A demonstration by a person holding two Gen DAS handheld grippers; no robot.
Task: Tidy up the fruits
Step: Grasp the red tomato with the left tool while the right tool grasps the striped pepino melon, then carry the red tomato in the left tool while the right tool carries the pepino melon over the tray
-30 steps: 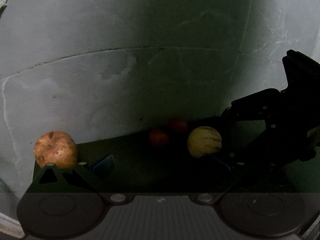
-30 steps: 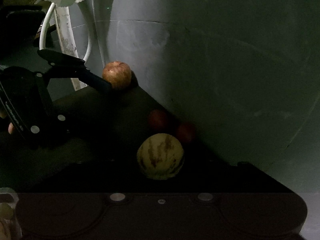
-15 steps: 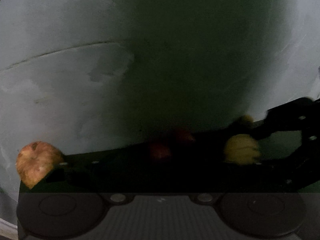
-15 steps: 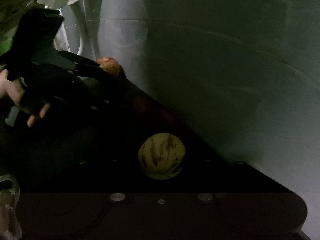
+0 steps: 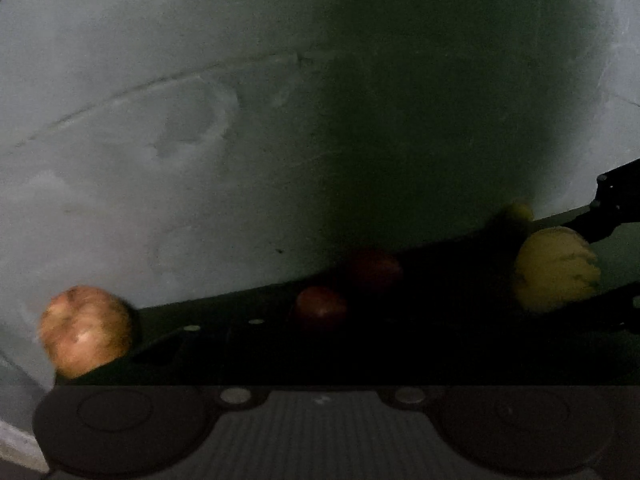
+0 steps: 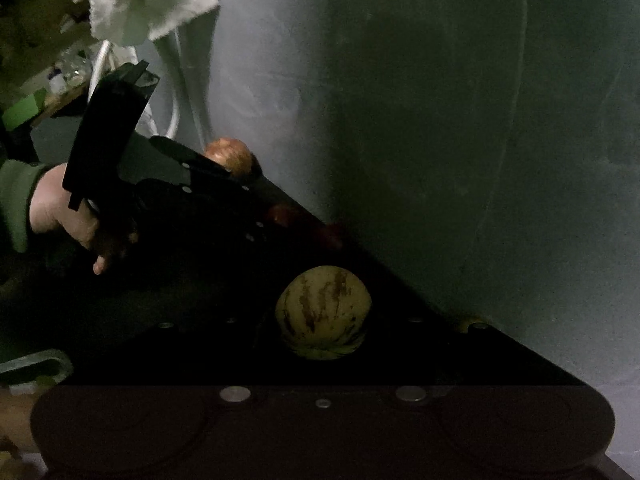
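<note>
A yellow striped melon (image 6: 323, 313) lies on the dark surface between my right gripper's open fingers; it also shows at the right of the left wrist view (image 5: 556, 274). My right gripper (image 6: 324, 320) is open around it, touching not clear. Two small red fruits (image 5: 321, 307) (image 5: 374, 269) lie near the wall, straight ahead of my left gripper (image 5: 320, 320), which is open; its fingers are very dark. A reddish apple (image 5: 86, 330) sits at the left by the left finger; it also shows in the right wrist view (image 6: 232, 154).
A grey wall (image 5: 240, 140) closes off the back of the dark surface (image 5: 440, 340). A small yellow fruit (image 5: 520, 212) lies by the wall at the right. A white cloth (image 6: 148, 0) hangs at upper left of the right wrist view, with white pipes below it.
My left gripper has moved forward toward the red fruits; the apple and melon have slid outward in its view. My right gripper has closed in on the melon.
</note>
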